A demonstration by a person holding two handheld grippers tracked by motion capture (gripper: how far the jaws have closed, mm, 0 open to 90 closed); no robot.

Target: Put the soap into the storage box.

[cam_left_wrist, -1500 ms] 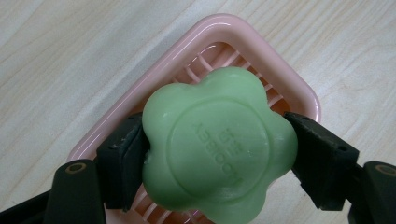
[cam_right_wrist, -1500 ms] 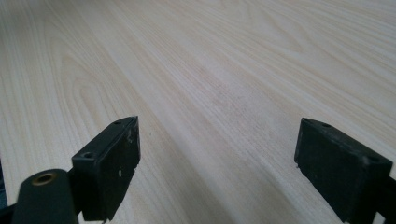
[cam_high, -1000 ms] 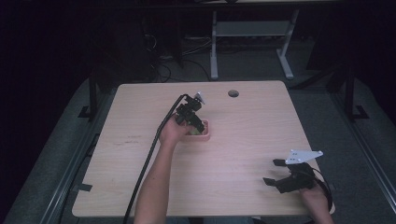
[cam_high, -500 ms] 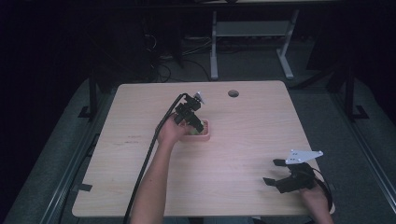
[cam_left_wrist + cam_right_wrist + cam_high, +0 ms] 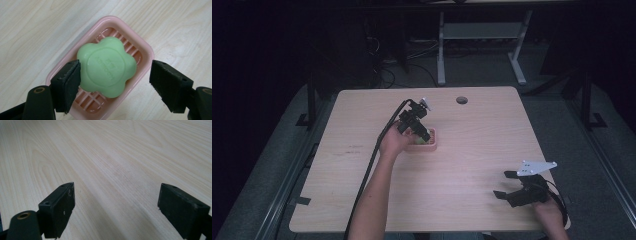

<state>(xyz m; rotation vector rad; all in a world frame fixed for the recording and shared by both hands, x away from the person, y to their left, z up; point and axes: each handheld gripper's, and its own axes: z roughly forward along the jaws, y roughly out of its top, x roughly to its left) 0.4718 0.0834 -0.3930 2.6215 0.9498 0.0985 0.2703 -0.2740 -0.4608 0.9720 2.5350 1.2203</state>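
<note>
A green flower-shaped soap (image 5: 107, 66) lies in a pink ribbed soap dish (image 5: 144, 50) on the wooden table. My left gripper (image 5: 115, 85) hangs right over the dish, open, its jaws on either side of the soap; the left jaw is at the soap's edge and the right one stands apart from it. From above, the left gripper (image 5: 418, 131) covers most of the pink dish (image 5: 432, 141) near the table's middle. My right gripper (image 5: 507, 187) rests open near the front right corner, and in the right gripper view (image 5: 116, 212) there is just bare wood between its jaws.
The wooden table (image 5: 472, 150) has a round cable hole (image 5: 461, 100) at its far edge. A black cable (image 5: 377, 145) trails from the left gripper along the forearm. Desk legs and cables stand on the dark floor behind.
The left gripper has barely shifted over the dish. The right gripper stays still.
</note>
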